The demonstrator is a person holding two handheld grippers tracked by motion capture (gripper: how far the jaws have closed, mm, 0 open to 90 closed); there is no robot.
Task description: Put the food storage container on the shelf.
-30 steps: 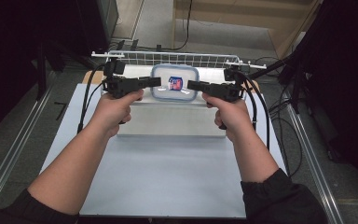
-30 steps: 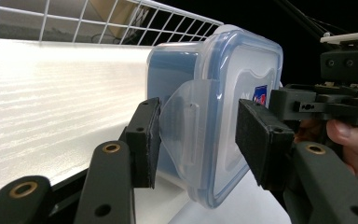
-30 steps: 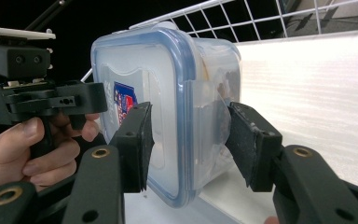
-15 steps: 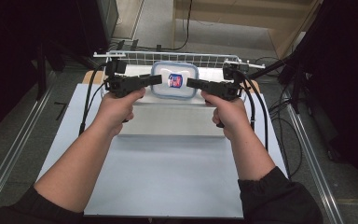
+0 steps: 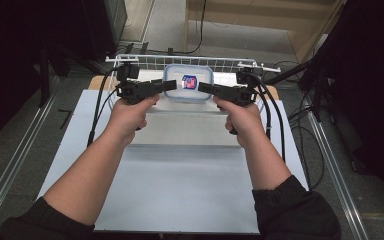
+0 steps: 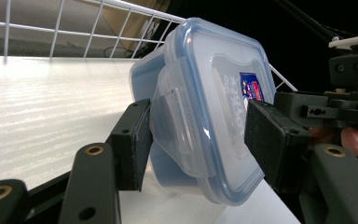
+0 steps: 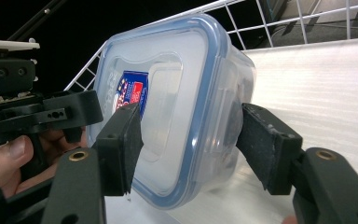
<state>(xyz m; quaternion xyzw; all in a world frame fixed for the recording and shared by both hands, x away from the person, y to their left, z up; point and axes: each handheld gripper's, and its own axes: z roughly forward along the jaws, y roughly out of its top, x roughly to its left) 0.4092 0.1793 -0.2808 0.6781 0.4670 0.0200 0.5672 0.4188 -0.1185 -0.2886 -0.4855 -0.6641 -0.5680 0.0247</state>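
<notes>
A clear plastic container with a blue-rimmed lid and a red and blue sticker is at the back middle of the table, in front of the wire fence. My left gripper grips its left end, one jaw under the base and one on the lid. My right gripper grips the right end the same way. In the left gripper view the container sits between the pads of my left gripper. The right gripper view shows the container between the jaws of my right gripper.
A white wire fence runs along the table's back edge. A white raised board lies under the hands, on a pale sheet. Black cables trail from both grippers. Metal rails flank the table.
Both hands and grippers have moved slightly forward and away from the person, and the container has moved with them toward the wire fence.
</notes>
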